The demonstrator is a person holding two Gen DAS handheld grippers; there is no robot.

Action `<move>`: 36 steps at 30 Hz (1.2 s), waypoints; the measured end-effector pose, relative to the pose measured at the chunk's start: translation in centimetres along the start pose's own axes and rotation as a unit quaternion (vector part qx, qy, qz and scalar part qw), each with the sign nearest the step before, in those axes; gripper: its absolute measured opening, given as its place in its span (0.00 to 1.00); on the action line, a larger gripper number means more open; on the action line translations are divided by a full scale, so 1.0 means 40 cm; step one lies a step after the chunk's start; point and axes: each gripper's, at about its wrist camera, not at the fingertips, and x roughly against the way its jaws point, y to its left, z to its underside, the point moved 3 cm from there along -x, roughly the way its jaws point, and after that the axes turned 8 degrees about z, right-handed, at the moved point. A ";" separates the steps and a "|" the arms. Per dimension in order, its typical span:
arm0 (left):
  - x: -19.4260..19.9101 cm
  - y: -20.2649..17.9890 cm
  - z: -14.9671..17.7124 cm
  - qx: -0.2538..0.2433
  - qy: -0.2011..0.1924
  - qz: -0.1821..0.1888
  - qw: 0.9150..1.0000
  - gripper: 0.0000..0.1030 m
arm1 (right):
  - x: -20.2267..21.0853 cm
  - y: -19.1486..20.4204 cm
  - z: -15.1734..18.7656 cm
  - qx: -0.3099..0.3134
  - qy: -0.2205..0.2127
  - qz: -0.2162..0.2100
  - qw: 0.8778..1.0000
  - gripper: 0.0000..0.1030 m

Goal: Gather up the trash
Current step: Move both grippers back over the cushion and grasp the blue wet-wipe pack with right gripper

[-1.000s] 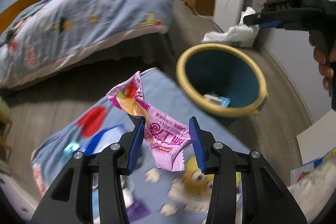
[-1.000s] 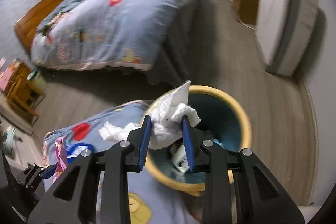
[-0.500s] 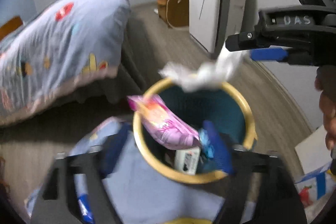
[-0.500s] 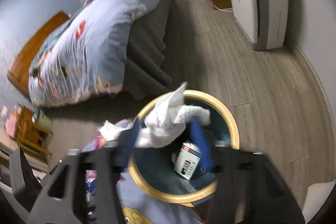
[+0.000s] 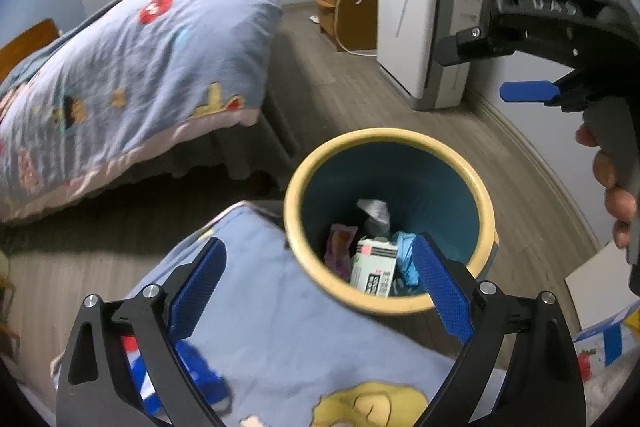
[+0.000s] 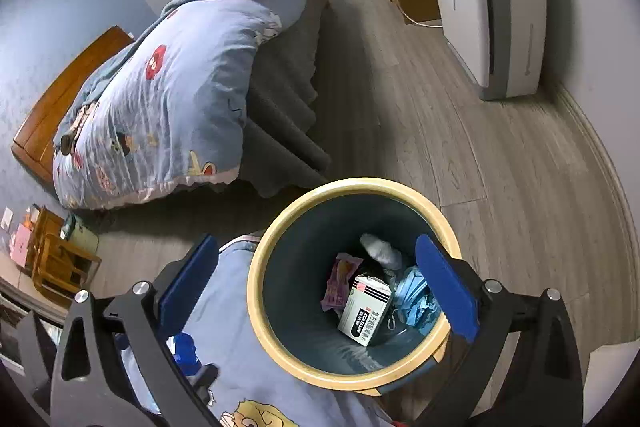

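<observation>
Both grippers are held above the round, yellow-rimmed teal waste bin (image 6: 256, 291). The jaws of the left gripper (image 5: 320, 283) and the right gripper (image 6: 320, 291) have just been opening, are spread wide and carry nothing. The pink snack wrapper (image 6: 338, 283) and crumpled white tissue (image 6: 380, 251) are seen lying inside the bin, beside a white carton (image 6: 362, 311).

Dim, even indoor light; soft shadow under the bed (image 6: 160, 99); fisheye edges bend and darken, slight blur low down.
</observation>
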 end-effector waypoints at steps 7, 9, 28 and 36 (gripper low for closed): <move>0.149 0.116 0.055 0.038 -0.013 -0.030 0.999 0.92 | 0.004 0.077 0.019 0.033 0.002 0.002 0.999 0.94; 0.197 0.164 0.079 0.047 -0.012 -0.052 0.997 0.92 | 0.003 0.108 0.029 0.050 0.002 0.003 0.999 0.94; 0.364 0.553 0.353 0.175 0.006 -0.166 0.970 0.93 | -0.161 0.545 0.357 0.222 0.135 -0.053 0.964 0.94; 0.334 0.627 0.407 0.202 0.031 -0.165 0.965 0.93 | -0.274 0.628 0.448 0.224 0.189 -0.052 0.955 0.94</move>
